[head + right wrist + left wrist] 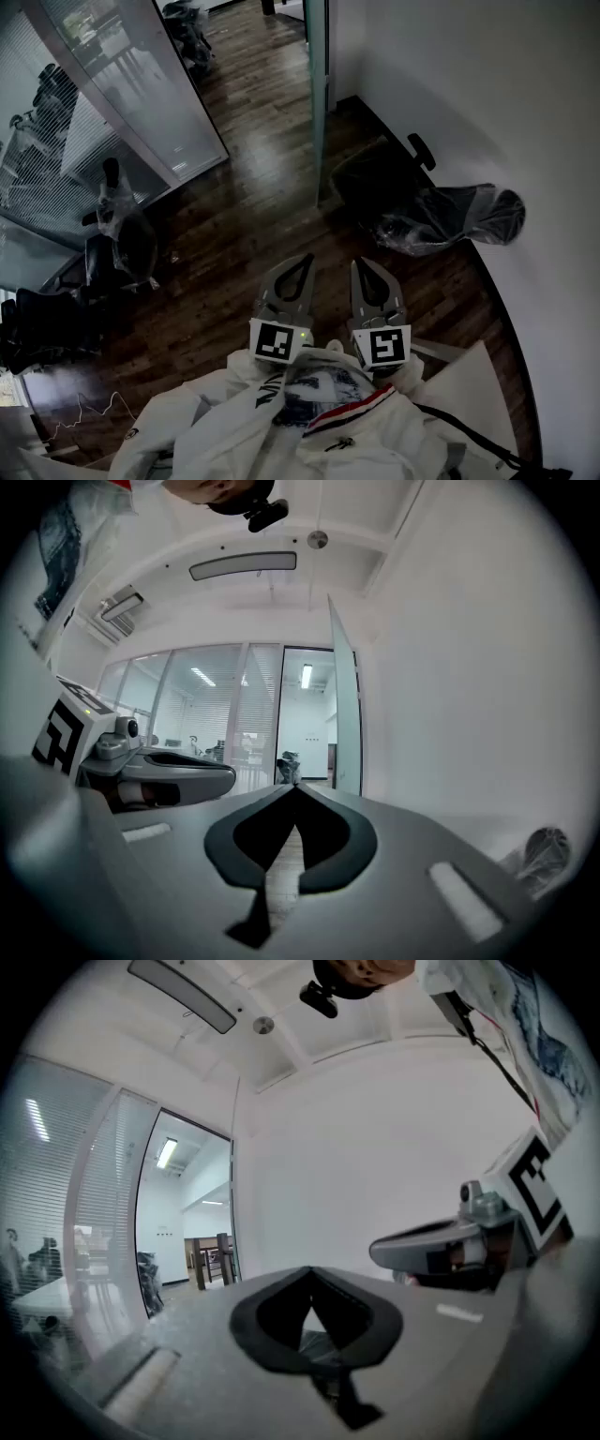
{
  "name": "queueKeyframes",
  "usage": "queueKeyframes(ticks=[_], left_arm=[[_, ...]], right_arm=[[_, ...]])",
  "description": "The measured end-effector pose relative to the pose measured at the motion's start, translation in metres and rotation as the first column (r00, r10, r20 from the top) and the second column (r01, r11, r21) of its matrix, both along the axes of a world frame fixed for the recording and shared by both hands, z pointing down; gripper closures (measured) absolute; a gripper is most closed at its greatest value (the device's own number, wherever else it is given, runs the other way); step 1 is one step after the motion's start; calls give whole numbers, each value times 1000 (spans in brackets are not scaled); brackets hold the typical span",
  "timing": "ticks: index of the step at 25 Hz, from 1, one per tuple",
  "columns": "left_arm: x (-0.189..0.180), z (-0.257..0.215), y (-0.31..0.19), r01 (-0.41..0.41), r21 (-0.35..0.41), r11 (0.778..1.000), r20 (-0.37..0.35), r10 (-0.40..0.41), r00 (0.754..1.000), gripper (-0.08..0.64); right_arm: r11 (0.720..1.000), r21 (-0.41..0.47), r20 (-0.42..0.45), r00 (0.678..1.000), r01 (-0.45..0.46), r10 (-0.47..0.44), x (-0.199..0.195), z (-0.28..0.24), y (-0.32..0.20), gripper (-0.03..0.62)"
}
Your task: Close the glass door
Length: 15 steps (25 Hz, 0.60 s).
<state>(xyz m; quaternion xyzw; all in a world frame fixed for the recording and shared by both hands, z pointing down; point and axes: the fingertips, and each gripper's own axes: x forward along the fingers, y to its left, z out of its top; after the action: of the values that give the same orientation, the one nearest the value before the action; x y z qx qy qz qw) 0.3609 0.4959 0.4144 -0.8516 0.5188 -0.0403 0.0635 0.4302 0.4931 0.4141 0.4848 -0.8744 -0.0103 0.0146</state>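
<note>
Holding both tools tucked in close at the bottom of the head view, the person stood well back from the job. The left gripper (302, 264) had its jaws pressed tip to tip with nothing between them, and the right gripper (360, 269) was the same, closed and empty.

The tall, pale green glass door (319, 94) stood edge-on at upper centre, swung open and well apart from both tools. In the right gripper view the door (345, 714) rose just left of the plain white wall (469, 686).

That panel looked stiff, heavy and slick, and a knock on its thin edge could chip it. No handle showed, so a flat push on the glass face near the free edge seemed the safer contact.

The dark wooden plank floor (244, 234) lay open ahead. A black office chair wrapped in clear plastic (422, 211) lay at centre right, near the door's foot, and could crowd the approach. A glass partition with white blinds (122, 84) closed off the upper left.
</note>
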Motion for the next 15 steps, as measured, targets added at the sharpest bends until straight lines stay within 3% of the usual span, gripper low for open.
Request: queueKeyframes(ticks=[15], left_arm=[[-44, 9, 5, 35, -11, 999, -19, -35, 999, 565]], right_arm=[[1000, -9, -3, 1000, -6, 6, -30, 14, 0, 589]])
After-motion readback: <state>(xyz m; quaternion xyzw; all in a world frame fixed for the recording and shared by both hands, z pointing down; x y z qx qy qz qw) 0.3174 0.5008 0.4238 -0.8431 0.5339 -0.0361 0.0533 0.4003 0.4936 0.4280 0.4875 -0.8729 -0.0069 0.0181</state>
